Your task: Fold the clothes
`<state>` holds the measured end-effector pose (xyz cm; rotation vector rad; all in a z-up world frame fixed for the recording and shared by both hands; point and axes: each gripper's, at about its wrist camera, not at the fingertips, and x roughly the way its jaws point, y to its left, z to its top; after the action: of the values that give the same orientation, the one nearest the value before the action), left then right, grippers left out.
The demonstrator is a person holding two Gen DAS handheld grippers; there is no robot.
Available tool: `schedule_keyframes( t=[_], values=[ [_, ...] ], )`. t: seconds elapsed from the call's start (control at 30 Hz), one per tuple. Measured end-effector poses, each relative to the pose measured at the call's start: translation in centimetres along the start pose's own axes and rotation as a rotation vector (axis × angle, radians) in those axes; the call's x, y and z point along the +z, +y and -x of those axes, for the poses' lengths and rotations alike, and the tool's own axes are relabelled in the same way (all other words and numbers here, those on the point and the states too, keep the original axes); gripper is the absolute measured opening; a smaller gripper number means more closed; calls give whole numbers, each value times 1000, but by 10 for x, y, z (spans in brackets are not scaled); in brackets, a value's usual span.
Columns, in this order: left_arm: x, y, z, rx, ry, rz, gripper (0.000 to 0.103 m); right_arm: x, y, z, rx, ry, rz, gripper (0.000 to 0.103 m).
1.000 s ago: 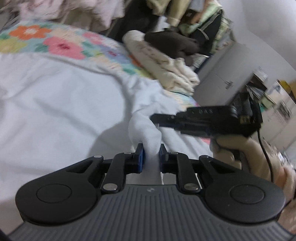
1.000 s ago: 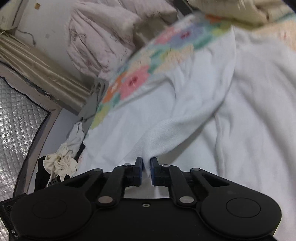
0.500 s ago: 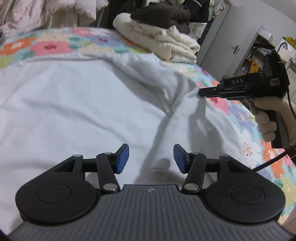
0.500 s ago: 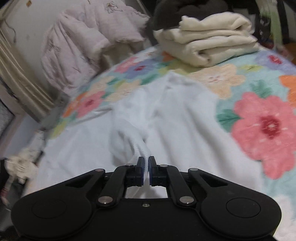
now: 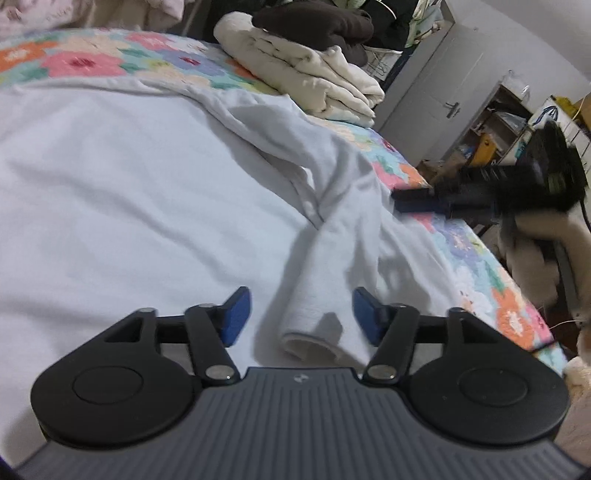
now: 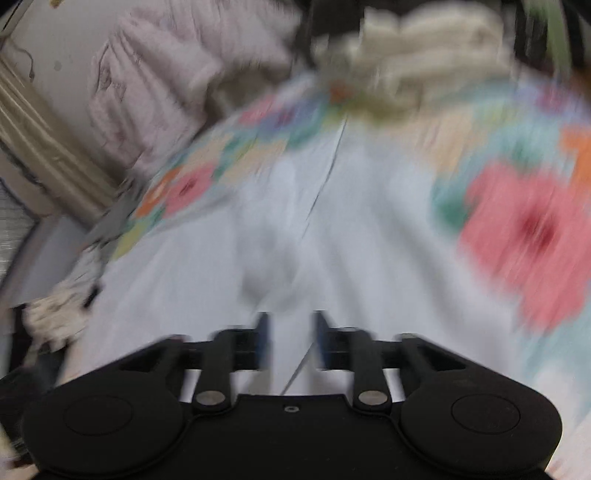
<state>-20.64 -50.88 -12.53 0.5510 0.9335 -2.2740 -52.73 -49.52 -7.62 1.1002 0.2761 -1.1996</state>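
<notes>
Now spread wide across the bed (image 5: 476,254), with its flowered cover showing along the far and right edges: a white garment (image 5: 129,192), body lying mostly flat, one sleeve (image 5: 332,258) running from a creased shoulder at centre down toward the near edge. Sleeve cuff (image 5: 310,339) resting open-ended on the garment, directly between the blue pads of the left gripper (image 5: 301,317). Left fingers (image 5: 234,314) spread wide, holding nothing, one on each side of the cuff and apart from it. Off to the right, above the bed's edge just past the sleeve's upper part: the right gripper (image 5: 410,199), blurred, carried in a hand (image 5: 532,243) in a pale glove or sleeve. From the right wrist view, heavily smeared by motion: right gripper (image 6: 290,339) with fingers (image 6: 262,339) parted a moderate way, white cloth (image 6: 295,240) showing below and beyond the gap, nothing visibly pinched between them; hard to tell whether touching the fabric or above it. At the far right corner of the bed: a stack of folded cream clothes (image 5: 306,81) with a dark brown item (image 5: 314,26) on top. Far left, a pale pink quilt (image 6: 166,92) heaped against the wall. Beyond the bed on the right, a grey door (image 5: 439,88) and cluttered shelves (image 5: 502,122).
</notes>
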Motion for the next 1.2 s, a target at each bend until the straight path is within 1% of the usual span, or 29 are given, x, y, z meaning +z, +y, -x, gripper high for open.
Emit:
schedule_keyframes(
  t=[0.03,0.07,0.1,0.13,0.17,0.2,0.27,0.33,0.37,0.4,0.43,0.47,0.5,0.53,0.57,0.6,0.67,0.7,0.77,0.8,0.83,0.9,0.93,1.03,1.1,1.17,1.2],
  values=[
    [-1,0,-6,4,6,5,68,-10,-2,-6,25,42,-32,50],
    [-2,-1,-11,7,8,2,66,-19,-3,-12,48,81,-58,50],
    [-3,-3,-16,9,9,-2,58,-27,-3,-17,66,115,-75,51],
    [-4,-5,-18,-10,3,-10,45,-33,-4,-22,79,141,-85,52],
    [-4,-6,-19,-39,5,-7,14,-36,-4,-25,81,148,-84,53],
    [-4,-7,-17,-62,1,11,9,-37,-4,-27,76,140,-81,54],
    [-4,-9,-15,-109,-6,46,9,-35,-8,-29,84,101,-93,55],
    [-4,-13,-11,-149,-24,77,9,-31,-13,-33,110,56,-103,56],
    [-3,-16,-11,-164,-24,89,9,-29,-14,-36,128,47,-87,56],
    [-1,-20,-11,-178,-24,101,9,-27,-14,-38,143,43,-58,53],
    [1,-23,-11,-193,-24,112,9,-26,-13,-37,149,30,-38,44],
    [3,-27,-11,-208,-24,124,9,-23,-12,-33,165,12,-30,14],
    [5,-31,-11,-222,-24,136,9,-20,-10,-27,177,-6,-17,5],
    [7,-34,-11,-237,-24,147,9,-16,-8,-15,173,-27,14,5],
    [9,-38,-11,-252,-24,159,14,-11,-3,-1,151,-48,64,5],
    [11,-41,-11,-266,-25,171,29,-6,1,13,124,-70,119,4],
    [15,-49,-11,-296,-25,194,52,-1,11,38,11,-109,279,4],
    [16,-52,-11,-310,-25,206,53,-2,14,43,-54,-108,362,4],
    [15,-49,-11,-277,-21,204,53,-4,17,52,-178,-90,510,4],
    [14,-48,-11,-260,-20,204,53,-6,10,48,-213,-44,529,3],
    [14,-46,-11,-243,-18,203,53,-9,0,41,-249,-9,522,3],
    [12,-43,-12,-210,-15,202,53,-18,-18,32,-343,-13,499,10],
    [12,-42,-12,-193,-14,201,53,-22,-28,29,-367,-14,478,10],
    [10,-38,-12,-142,-9,199,53,-23,-46,40,-326,-39,388,16],
    [8,-35,-12,-109,-6,198,53,-24,-50,48,-301,-57,348,36],
    [7,-32,-12,-75,-3,197,55,-32,-43,57,-303,-94,333,38],
    [6,-30,-12,-58,-1,196,55,-39,-36,59,-293,-98,354,38]
  ],
)
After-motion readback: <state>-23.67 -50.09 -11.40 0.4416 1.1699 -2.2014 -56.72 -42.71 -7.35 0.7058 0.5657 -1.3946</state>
